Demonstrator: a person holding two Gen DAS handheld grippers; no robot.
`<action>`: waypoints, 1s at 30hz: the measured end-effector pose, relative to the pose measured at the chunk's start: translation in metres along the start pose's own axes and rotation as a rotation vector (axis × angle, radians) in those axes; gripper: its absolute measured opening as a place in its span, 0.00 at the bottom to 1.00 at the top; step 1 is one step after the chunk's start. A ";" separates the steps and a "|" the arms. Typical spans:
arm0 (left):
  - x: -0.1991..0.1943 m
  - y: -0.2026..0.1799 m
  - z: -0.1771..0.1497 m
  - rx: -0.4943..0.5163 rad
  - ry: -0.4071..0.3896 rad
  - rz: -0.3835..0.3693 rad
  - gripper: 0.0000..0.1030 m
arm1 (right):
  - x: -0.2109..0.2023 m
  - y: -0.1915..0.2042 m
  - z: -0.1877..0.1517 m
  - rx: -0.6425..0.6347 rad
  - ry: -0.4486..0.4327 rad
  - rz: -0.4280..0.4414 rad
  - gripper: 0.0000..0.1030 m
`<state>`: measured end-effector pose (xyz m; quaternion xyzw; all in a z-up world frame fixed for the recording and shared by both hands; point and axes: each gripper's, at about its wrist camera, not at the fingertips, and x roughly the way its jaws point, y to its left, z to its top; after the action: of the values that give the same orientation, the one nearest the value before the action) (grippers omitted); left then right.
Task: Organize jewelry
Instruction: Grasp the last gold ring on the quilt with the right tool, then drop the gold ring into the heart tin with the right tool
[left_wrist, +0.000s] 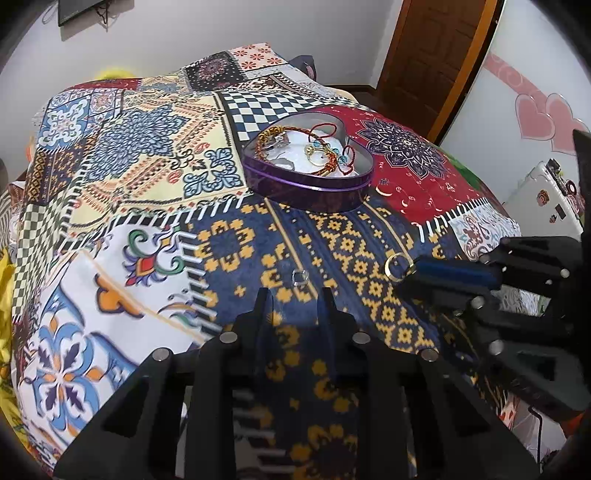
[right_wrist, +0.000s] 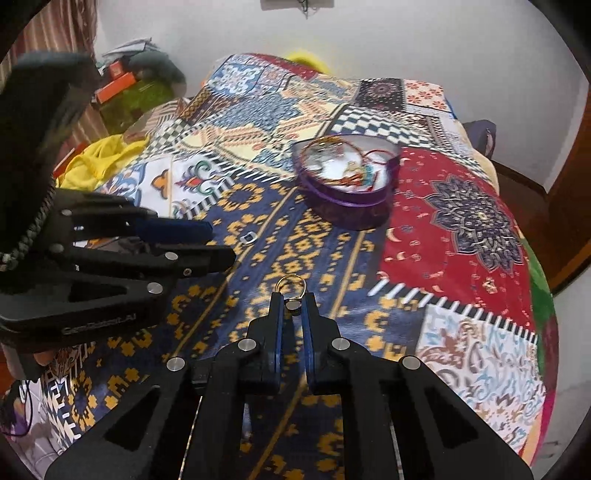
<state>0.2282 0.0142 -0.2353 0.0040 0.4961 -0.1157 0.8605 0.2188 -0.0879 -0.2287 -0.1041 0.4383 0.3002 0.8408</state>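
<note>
A purple heart-shaped tin (left_wrist: 310, 184) sits on the patterned bedspread and holds bracelets, red cords and rings (left_wrist: 317, 147); it also shows in the right wrist view (right_wrist: 347, 205). My right gripper (right_wrist: 293, 299) is shut on a gold ring (right_wrist: 291, 282), held a little above the blue and yellow patch; the ring also shows in the left wrist view (left_wrist: 397, 266). A small silver ring (left_wrist: 301, 277) lies on the bedspread just ahead of my left gripper (left_wrist: 293, 295), which is open and empty. The silver ring also shows in the right wrist view (right_wrist: 248, 236).
The bedspread (left_wrist: 147, 155) covers the whole bed. A brown door (left_wrist: 436, 55) stands at the back right. Yellow cloth (right_wrist: 99, 158) and boxes (right_wrist: 122, 85) lie off the bed's left side. A white case (left_wrist: 543, 199) stands to the right.
</note>
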 end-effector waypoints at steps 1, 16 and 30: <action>0.002 -0.001 0.002 0.003 -0.002 -0.002 0.21 | -0.002 -0.003 0.000 0.008 -0.006 0.000 0.08; -0.008 0.000 0.022 -0.010 -0.073 0.026 0.07 | -0.017 -0.023 0.021 0.042 -0.103 -0.026 0.08; -0.055 0.002 0.074 -0.007 -0.264 0.039 0.07 | -0.048 -0.032 0.067 0.054 -0.260 -0.042 0.08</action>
<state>0.2649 0.0178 -0.1508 -0.0046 0.3787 -0.0968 0.9205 0.2625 -0.1037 -0.1535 -0.0506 0.3311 0.2815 0.8992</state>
